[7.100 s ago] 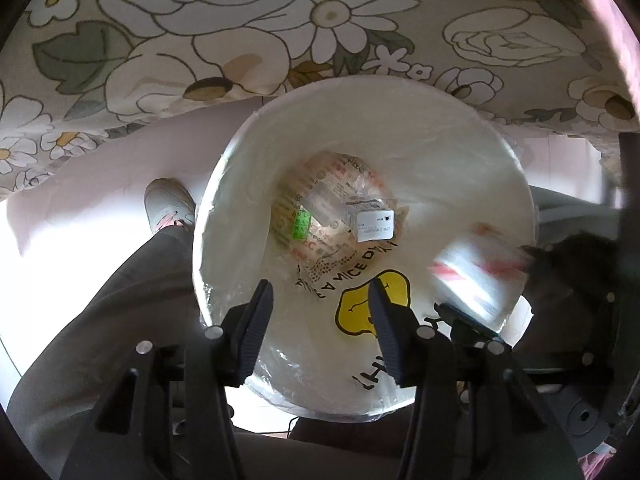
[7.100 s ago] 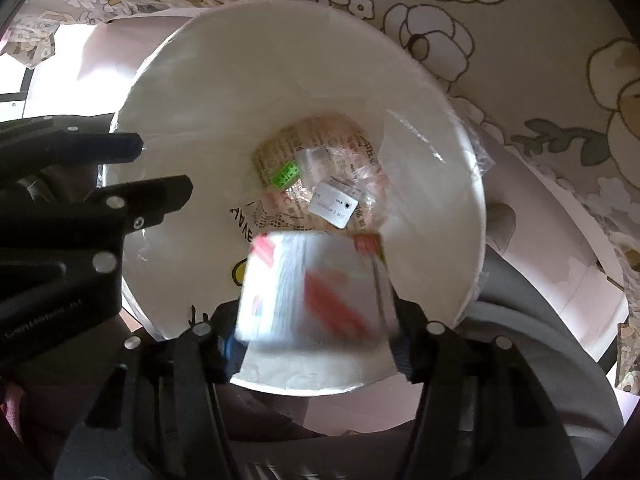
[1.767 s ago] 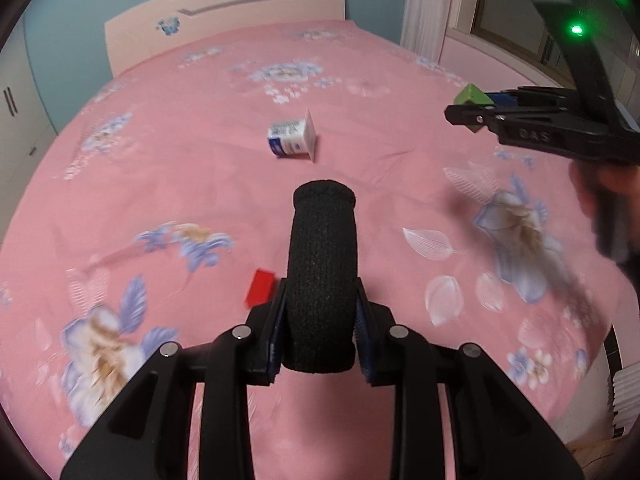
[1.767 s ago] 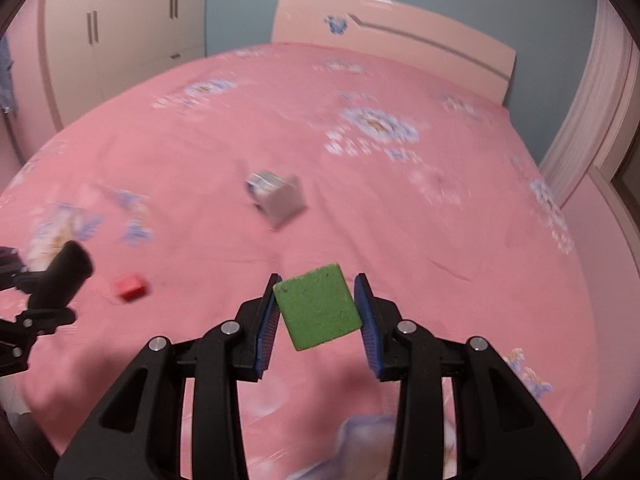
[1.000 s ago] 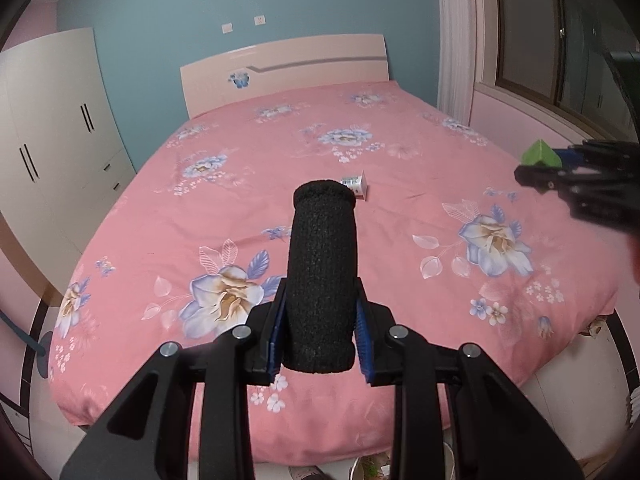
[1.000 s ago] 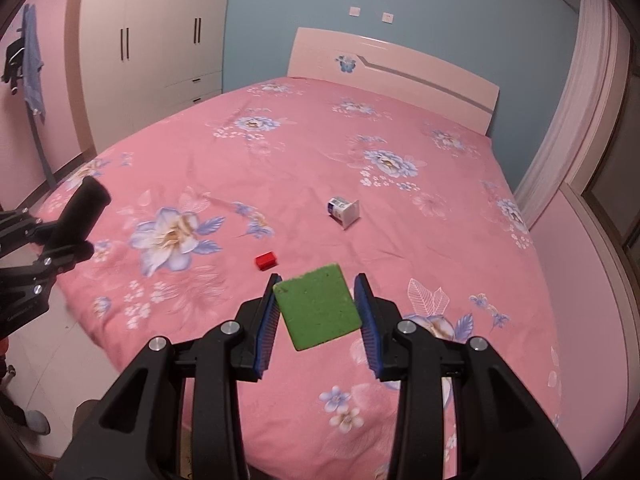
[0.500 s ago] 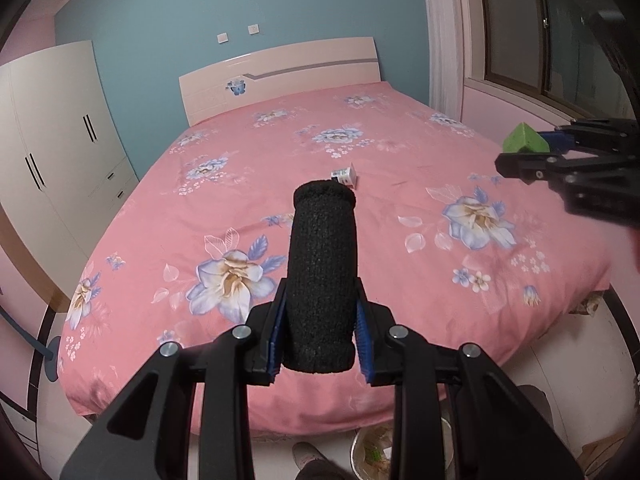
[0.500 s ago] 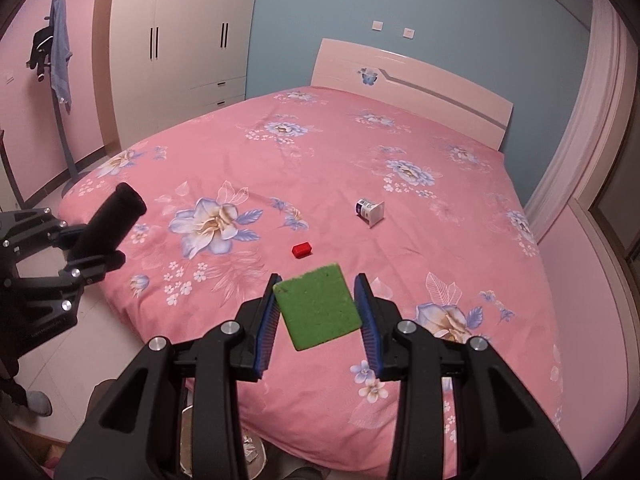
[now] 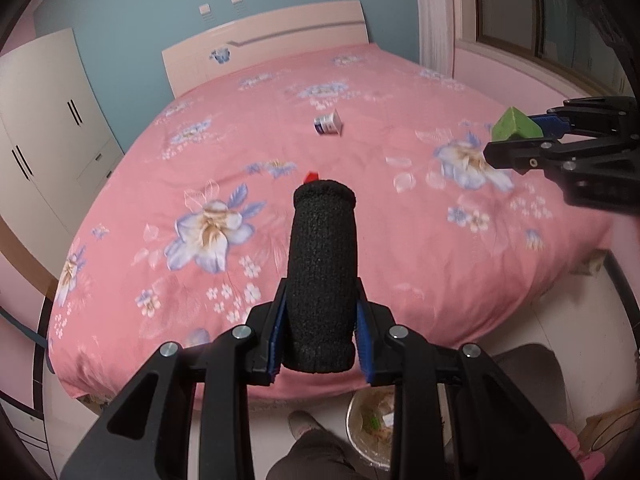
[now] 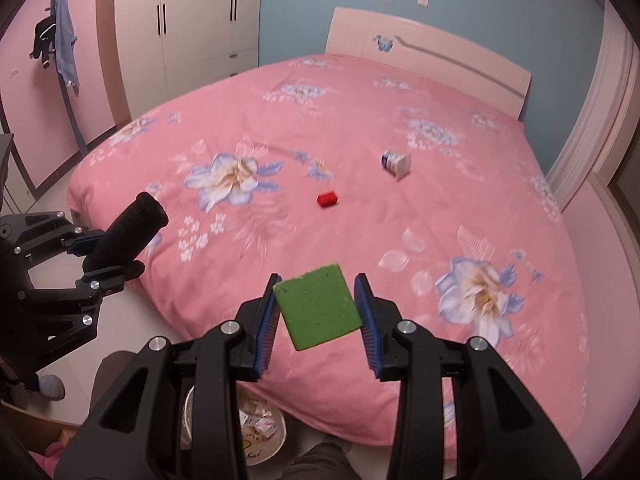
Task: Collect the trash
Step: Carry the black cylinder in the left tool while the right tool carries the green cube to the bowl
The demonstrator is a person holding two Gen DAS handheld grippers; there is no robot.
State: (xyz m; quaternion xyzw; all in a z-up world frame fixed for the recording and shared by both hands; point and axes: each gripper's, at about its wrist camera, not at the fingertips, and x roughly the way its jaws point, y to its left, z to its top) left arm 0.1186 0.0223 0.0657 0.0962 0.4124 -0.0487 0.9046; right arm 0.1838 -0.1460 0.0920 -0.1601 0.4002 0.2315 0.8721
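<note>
The left gripper (image 9: 320,344) was clamped on a squashy black foam roll (image 9: 323,272), the right gripper (image 10: 318,312) pinching a light green sponge block (image 10: 318,306) by its sides. Both hung off the bed's (image 10: 360,240) foot edge, above the bin (image 10: 260,436).

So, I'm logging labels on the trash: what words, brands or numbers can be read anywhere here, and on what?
Small carton on the bed: blue label, too blurred to read.
Wrappers in the bin: print too small to read.
Red block, green sponge, black foam roll: no text.
</note>
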